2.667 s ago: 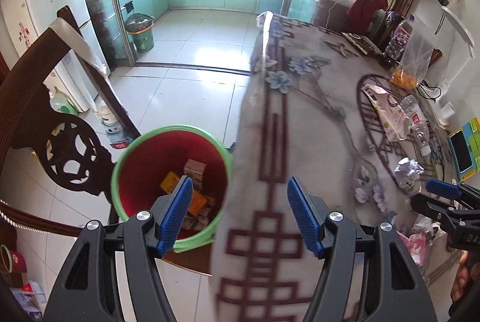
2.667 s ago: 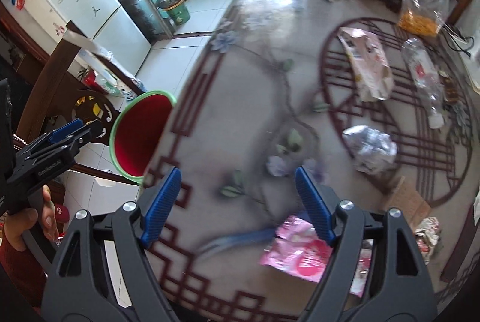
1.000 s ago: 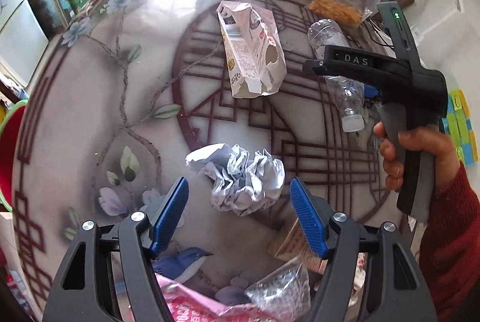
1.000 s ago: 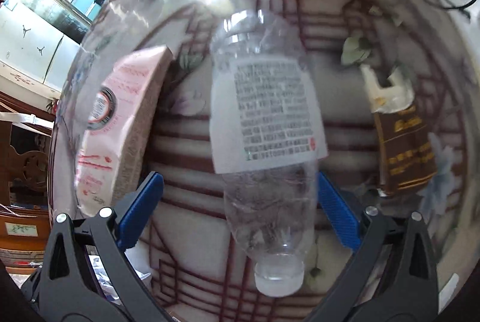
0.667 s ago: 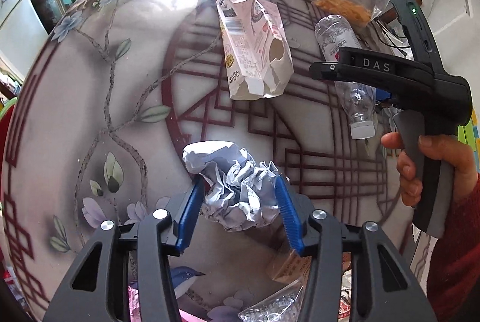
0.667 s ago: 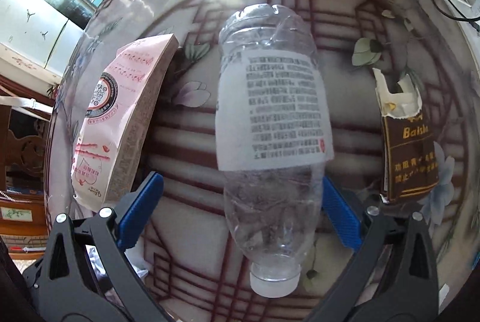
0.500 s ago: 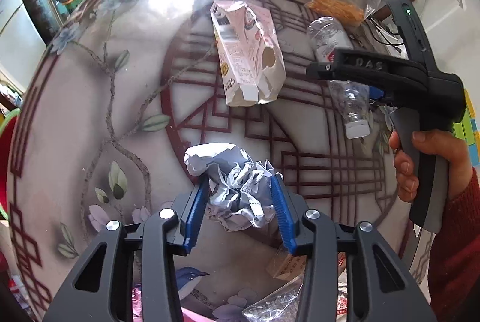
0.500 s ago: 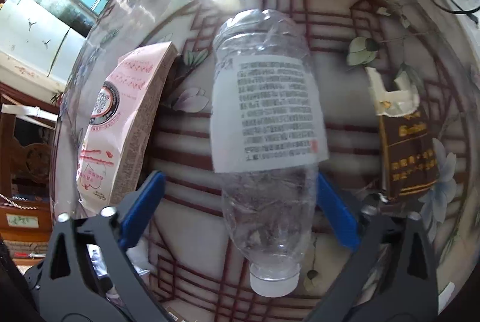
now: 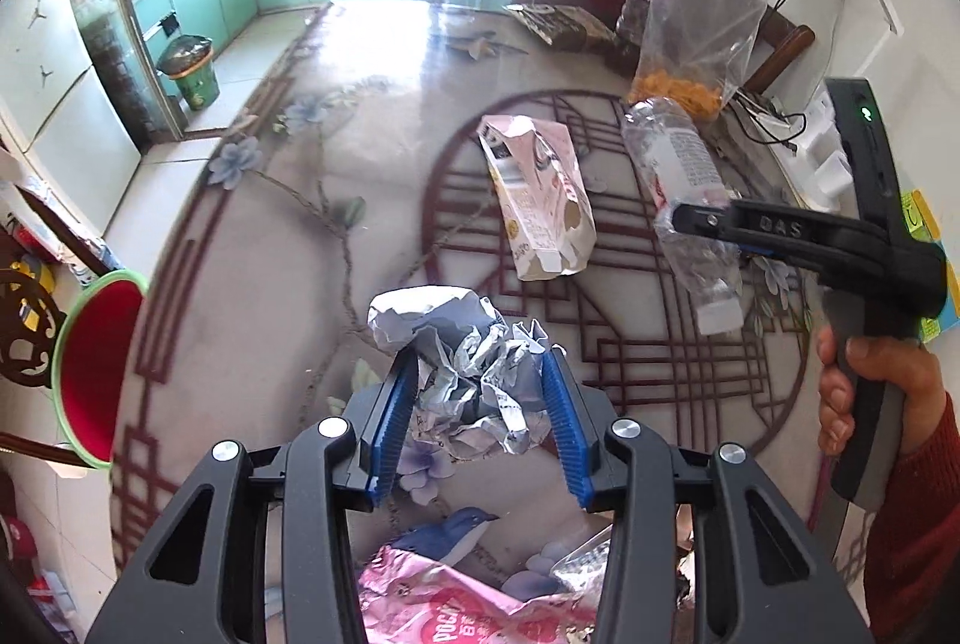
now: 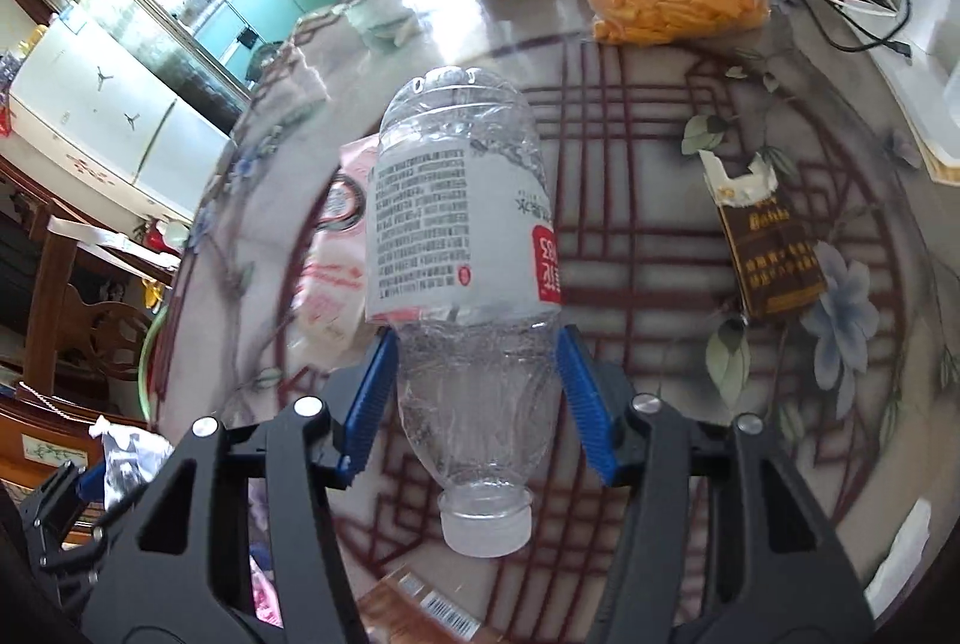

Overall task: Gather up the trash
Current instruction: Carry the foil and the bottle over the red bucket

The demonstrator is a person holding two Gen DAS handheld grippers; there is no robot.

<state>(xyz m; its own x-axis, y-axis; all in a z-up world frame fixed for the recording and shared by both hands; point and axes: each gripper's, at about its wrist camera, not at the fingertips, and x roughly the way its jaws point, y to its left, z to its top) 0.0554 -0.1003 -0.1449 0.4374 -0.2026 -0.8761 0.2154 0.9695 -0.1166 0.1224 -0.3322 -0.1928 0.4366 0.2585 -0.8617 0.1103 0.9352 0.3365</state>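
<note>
My left gripper (image 9: 480,380) is shut on a crumpled silvery paper ball (image 9: 474,344), held a little above the patterned table (image 9: 270,254). The right gripper (image 10: 477,362) has a clear plastic bottle (image 10: 462,224) between its blue pads, cap toward the camera. Its jaws are closing and the pads press the bottle's crinkled lower part, which is off the table. The left wrist view shows that bottle (image 9: 678,158) at the right, gripped by the other tool in a person's hand (image 9: 864,392). A red bin with a green rim (image 9: 90,362) stands off the table's left edge.
On the table lie a torn pink carton (image 9: 540,200), a pink snack wrapper (image 9: 456,608) near me, a brown cigarette pack (image 10: 768,248) and a clear bag of orange snacks (image 10: 672,8). Cables and a white power strip (image 9: 828,152) sit at the far right.
The left jaws closed on the paper ball and raised it. The right jaws narrowed onto the bottle and lifted it off the table. Both views now look more across the table.
</note>
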